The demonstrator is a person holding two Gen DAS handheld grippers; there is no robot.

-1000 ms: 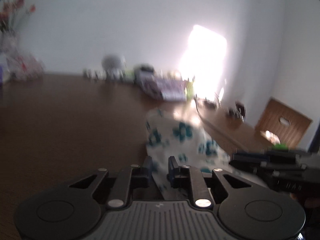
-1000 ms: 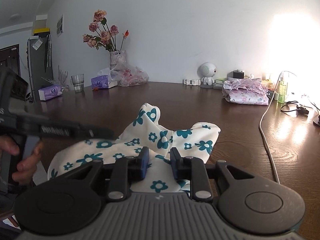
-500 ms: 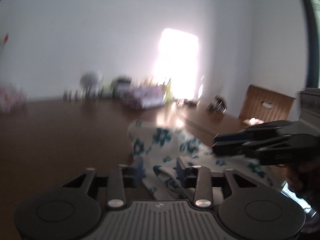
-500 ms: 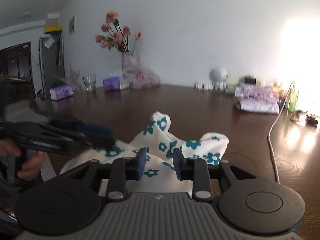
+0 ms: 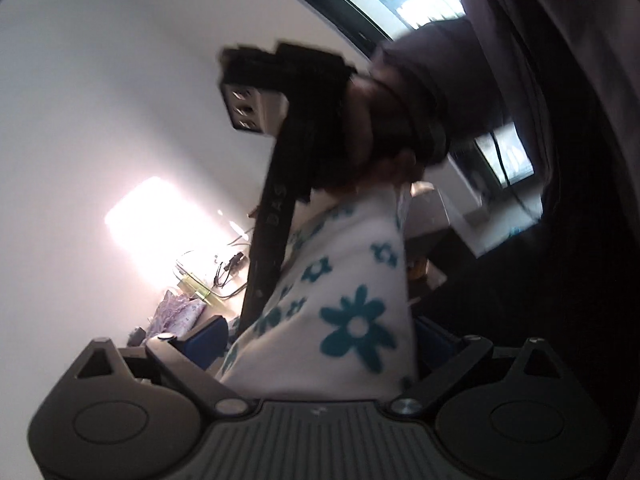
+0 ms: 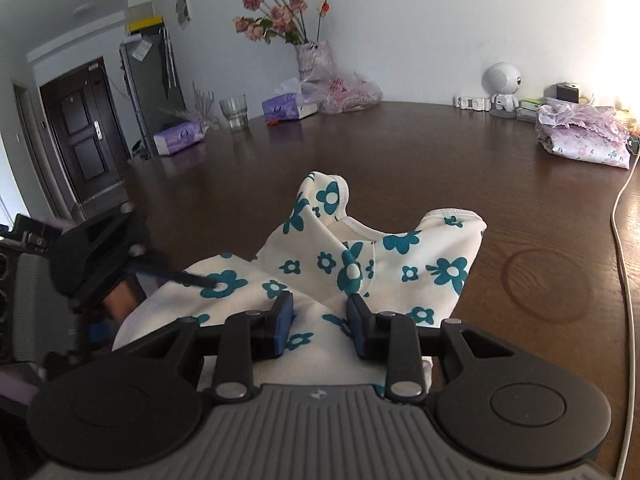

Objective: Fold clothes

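We hold the right gripper (image 6: 319, 322) low over the white garment with teal flowers (image 6: 360, 264). Its blue-padded fingers (image 6: 283, 322) stand apart, with cloth lying in the gap between them; neither pad presses on it. The garment sits crumpled on the dark wooden table (image 6: 440, 152), one strap end poking upward, the near edge hidden beneath the gripper body.

The left gripper (image 5: 320, 344) is tilted steeply, so its view shows wall and window rather than tabletop. Its fingers are spread wide and a broad fold of the garment (image 5: 344, 308) fills the space between them. We cannot tell whether the cloth touches either pad, since the fabric covers the inner faces. From the right wrist view, the left gripper (image 6: 200, 280) appears as a dark blurred shape at the left edge, one finger tip reaching onto the cloth.

In the left wrist view, the right gripper (image 5: 280, 184) crosses the frame as a dark bar, held by a hand (image 5: 368, 128) in a dark sleeve (image 5: 460, 72); motion blur softens its outline.

Farther back on the table stand a glass (image 6: 234, 110), two tissue boxes (image 6: 288, 105), a vase of pink roses (image 6: 310, 54), a small white robot figure (image 6: 502, 88) and a folded floral cloth (image 6: 584, 140). A white cable (image 6: 620, 216) runs along the right edge, its ends cut off.
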